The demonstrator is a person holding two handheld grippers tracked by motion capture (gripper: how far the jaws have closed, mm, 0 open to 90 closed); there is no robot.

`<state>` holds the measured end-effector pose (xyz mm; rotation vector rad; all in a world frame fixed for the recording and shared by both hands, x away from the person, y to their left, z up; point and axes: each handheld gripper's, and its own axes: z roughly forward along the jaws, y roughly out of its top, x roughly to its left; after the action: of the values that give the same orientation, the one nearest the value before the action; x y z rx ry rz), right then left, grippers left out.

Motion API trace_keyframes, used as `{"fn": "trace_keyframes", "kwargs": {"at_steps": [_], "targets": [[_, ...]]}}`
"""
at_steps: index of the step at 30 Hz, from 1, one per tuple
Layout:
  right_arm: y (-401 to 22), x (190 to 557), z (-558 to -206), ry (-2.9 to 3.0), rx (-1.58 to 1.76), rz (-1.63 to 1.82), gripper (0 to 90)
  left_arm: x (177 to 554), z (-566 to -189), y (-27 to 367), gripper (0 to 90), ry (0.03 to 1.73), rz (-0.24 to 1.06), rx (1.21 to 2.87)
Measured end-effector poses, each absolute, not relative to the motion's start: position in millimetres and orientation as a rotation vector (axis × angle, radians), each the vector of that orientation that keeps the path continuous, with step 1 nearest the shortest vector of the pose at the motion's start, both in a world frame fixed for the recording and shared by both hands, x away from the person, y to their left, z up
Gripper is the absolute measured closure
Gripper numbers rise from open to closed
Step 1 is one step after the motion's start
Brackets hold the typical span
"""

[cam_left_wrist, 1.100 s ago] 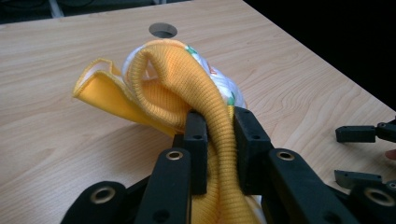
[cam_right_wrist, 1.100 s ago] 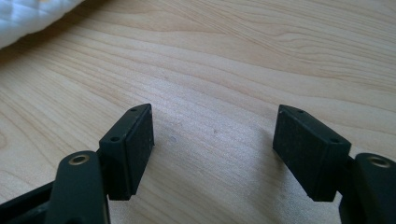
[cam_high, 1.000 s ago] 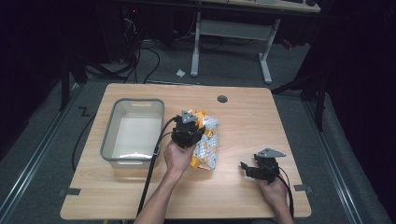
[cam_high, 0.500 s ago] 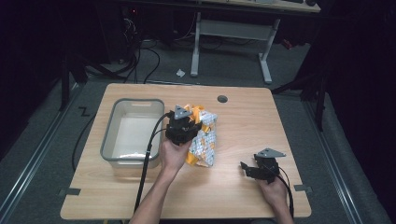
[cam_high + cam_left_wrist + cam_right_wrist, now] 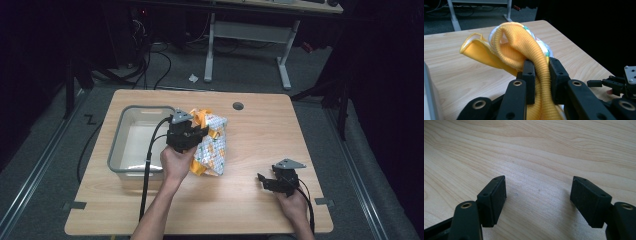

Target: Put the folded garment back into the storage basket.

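Jaws of the left gripper [image 5: 540, 75] clench ribbed yellow knit cloth [image 5: 524, 47]; right gripper [image 5: 537, 197] gapes.

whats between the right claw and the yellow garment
Bare wooden table; the high view shows nothing between the right claw and the yellow garment.

Dim rm, grey floor [image 5: 45, 165], white-legged desk [image 5: 250, 30] behind.

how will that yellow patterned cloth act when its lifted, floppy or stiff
Probably floppy: the cloth folds and droops over the left tongs, which pinch its ribbed yellow edge. Likely light, since one pinch raises it. It may drag across the table.
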<state>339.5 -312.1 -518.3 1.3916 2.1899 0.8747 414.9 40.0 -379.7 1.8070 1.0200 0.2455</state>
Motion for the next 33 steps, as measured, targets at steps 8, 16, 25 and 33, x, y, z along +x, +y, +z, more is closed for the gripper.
{"fn": "trace_keyframes", "kwargs": {"at_steps": [8,16,25,33], "targets": [[-312.1,339.5,-518.3,2.190,1.392,0.875,29.3,415.5,-371.7,55.9,77.4,1.024,0.243,1.784],[-312.1,339.5,-518.3,2.190,1.391,0.874,29.3,415.6,-360.0,78.8,77.5,1.042,0.244,1.732],[-312.1,339.5,-518.3,2.189,1.392,0.875,29.3,415.2,-351.6,104.0,77.6,1.063,0.271,1.700],[-312.1,339.5,-518.3,2.190,1.392,0.875,29.3,415.4,-348.3,120.6,77.7,1.084,0.287,1.679]]}}
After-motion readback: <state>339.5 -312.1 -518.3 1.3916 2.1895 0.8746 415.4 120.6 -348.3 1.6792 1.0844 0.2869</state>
